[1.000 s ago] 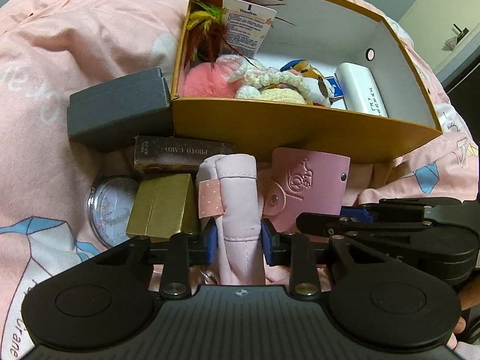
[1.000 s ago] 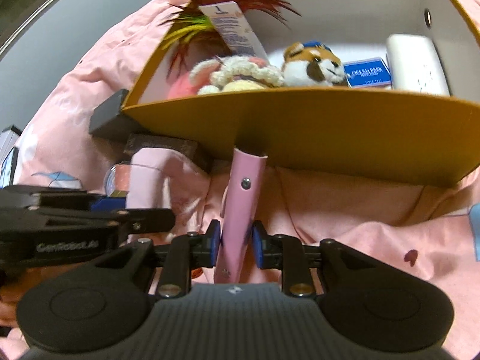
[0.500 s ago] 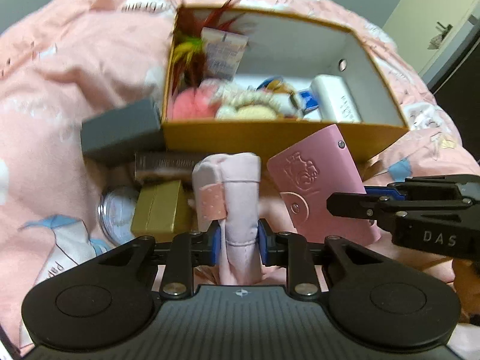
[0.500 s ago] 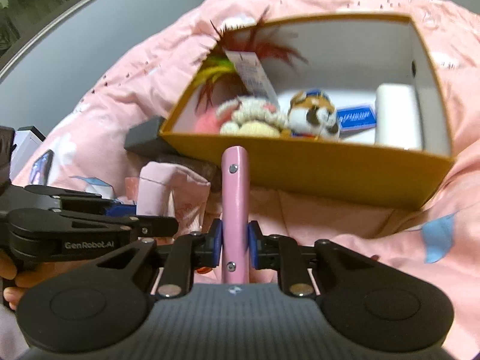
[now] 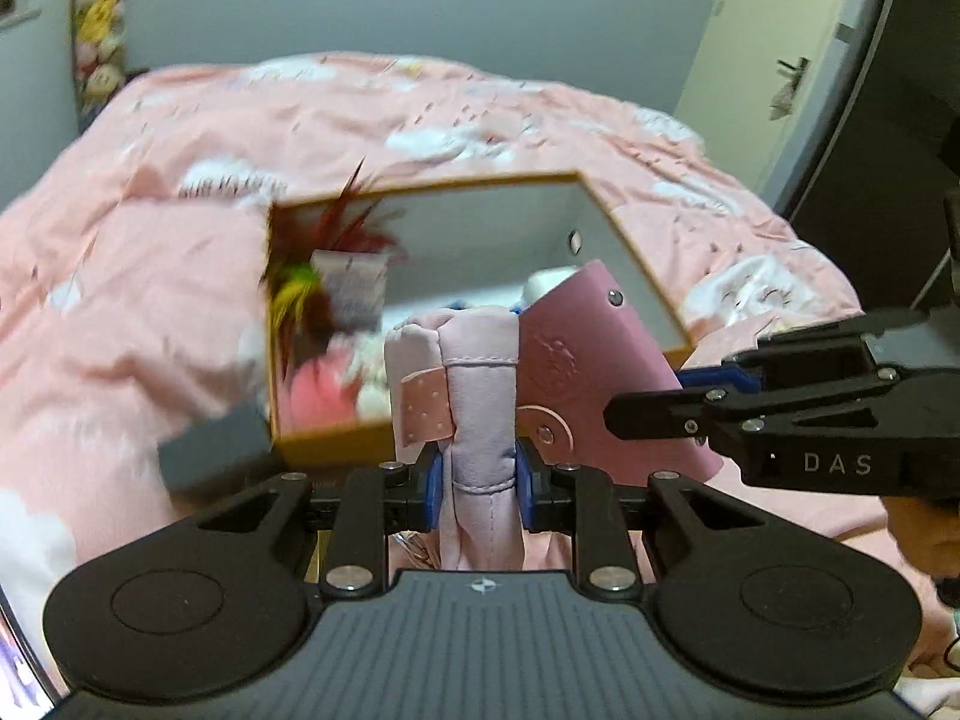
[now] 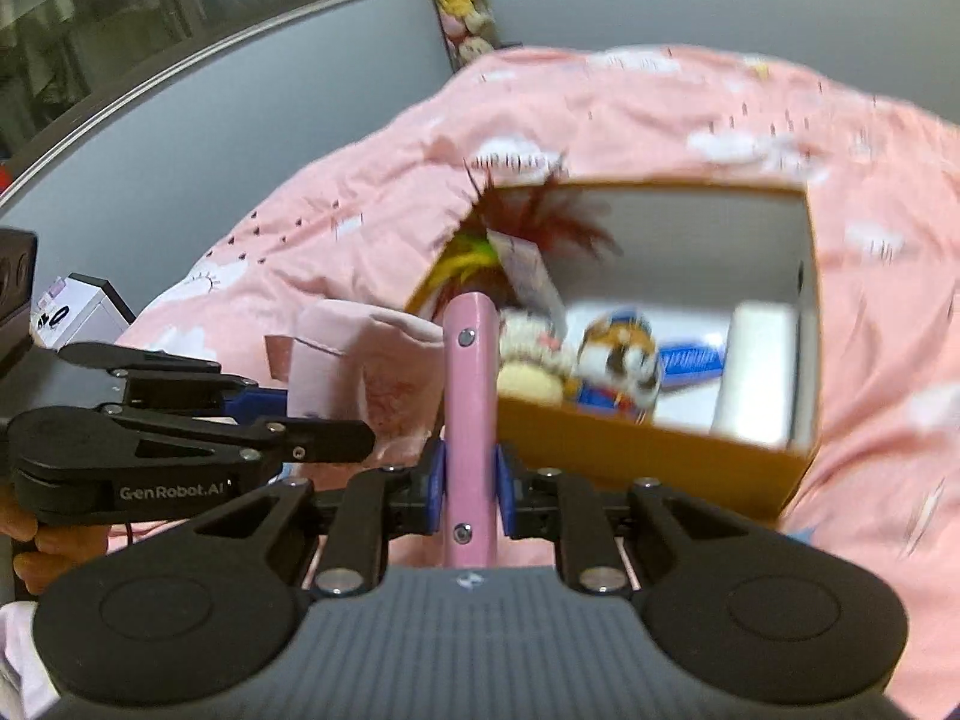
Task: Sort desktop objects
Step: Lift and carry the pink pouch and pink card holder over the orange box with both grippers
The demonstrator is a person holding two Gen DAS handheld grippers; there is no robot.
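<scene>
My left gripper (image 5: pixel 480 474) is shut on a pale pink padded pouch (image 5: pixel 483 396), which stands upright between the blue pads, lifted off the bed. Close on its right, my right gripper (image 5: pixel 654 396) holds a pink snap-button card holder (image 5: pixel 588 360). In the right wrist view the right gripper (image 6: pixel 470 480) is shut on that card holder (image 6: pixel 471 372), seen edge-on. The left gripper (image 6: pixel 312 420) with the pouch (image 6: pixel 354 360) is at its left. Behind both stands the open mustard-yellow box (image 5: pixel 336 438), white inside, its front wall (image 6: pixel 660 456) just past the held things.
The box holds red and yellow feathers (image 5: pixel 324 264), a plush toy (image 6: pixel 618 360), a blue card and a white case (image 6: pixel 756 372). A grey box (image 5: pixel 210 450) lies at its left corner. Pink bedding (image 5: pixel 150 300) spreads all around. A hand (image 6: pixel 36 546) grips the left handle.
Both grippers have risen off the bed with the pouch and the card holder. The yellow box now looks smaller and lower in both views, and the gold and dark boxes are out of sight.
</scene>
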